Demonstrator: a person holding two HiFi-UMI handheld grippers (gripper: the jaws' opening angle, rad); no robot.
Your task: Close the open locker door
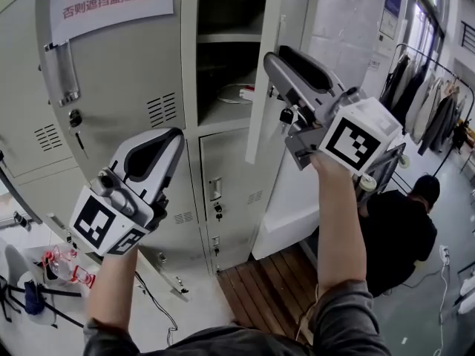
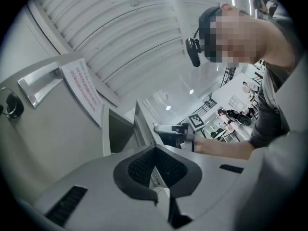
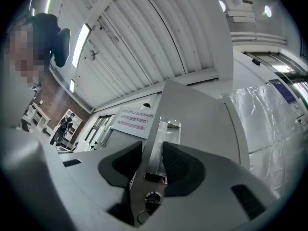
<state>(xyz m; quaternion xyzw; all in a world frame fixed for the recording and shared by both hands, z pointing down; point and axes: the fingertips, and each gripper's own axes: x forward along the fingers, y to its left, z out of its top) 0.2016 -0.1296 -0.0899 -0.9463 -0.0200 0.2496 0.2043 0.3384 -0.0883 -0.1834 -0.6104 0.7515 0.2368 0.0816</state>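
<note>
Lockers (image 1: 126, 80) of smooth grey metal fill the left and middle of the head view. One white paper sign (image 1: 111, 2) with writing is stuck at the upper left. One locker door (image 1: 271, 13) stands open in the upper middle, seen from its thin edge. Two grippers show, both grey with black ridged pads, and each has one white cube with black squares. The right gripper (image 3: 154, 150), at the middle right of the head view, has its jaws wide around the door's flat shiny handle (image 3: 157, 129). Both pads touch the handle, and one round lock (image 3: 150, 196) sits just below it. The left gripper (image 2: 155, 158), at the lower left, has its jaws together with nothing between them. The floor is pale, with one patch of brown wooden boards (image 1: 267, 288) at the bottom middle. One person in black (image 1: 401, 228) sits at the lower right, below one rack of hanging clothes (image 1: 430, 102).
</note>
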